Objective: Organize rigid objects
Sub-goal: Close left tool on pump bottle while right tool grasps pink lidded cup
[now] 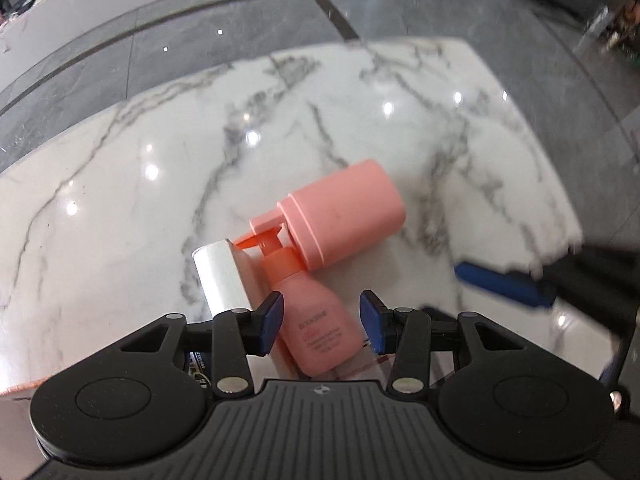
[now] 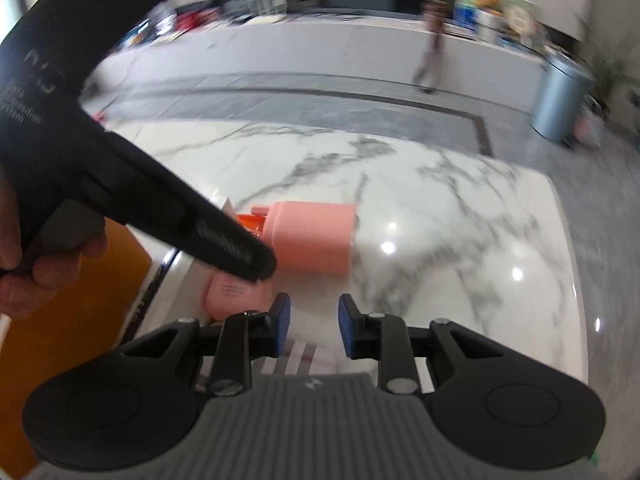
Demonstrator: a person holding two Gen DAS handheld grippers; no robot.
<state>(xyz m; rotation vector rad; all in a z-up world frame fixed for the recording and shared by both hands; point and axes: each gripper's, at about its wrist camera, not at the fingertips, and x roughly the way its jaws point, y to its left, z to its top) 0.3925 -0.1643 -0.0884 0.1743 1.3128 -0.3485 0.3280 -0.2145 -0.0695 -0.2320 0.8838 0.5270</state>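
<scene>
A pink pump bottle (image 1: 316,328) with an orange pump head lies on the marble table (image 1: 160,160). A larger pink cylindrical container (image 1: 344,216) lies on its side just beyond it, and a white cylinder (image 1: 222,276) lies to its left. My left gripper (image 1: 322,322) is open, its blue pads on either side of the pump bottle without touching it. My right gripper (image 2: 314,320) is open and empty, just right of the bottle (image 2: 236,292) and near the pink container (image 2: 316,240). The right gripper's blue finger (image 1: 504,284) shows blurred in the left wrist view.
The left gripper's black body (image 2: 120,168) and the hand holding it cross the left of the right wrist view. An orange box (image 2: 80,300) lies at the table's left. Beyond the table are grey floor and a grey bin (image 2: 560,96).
</scene>
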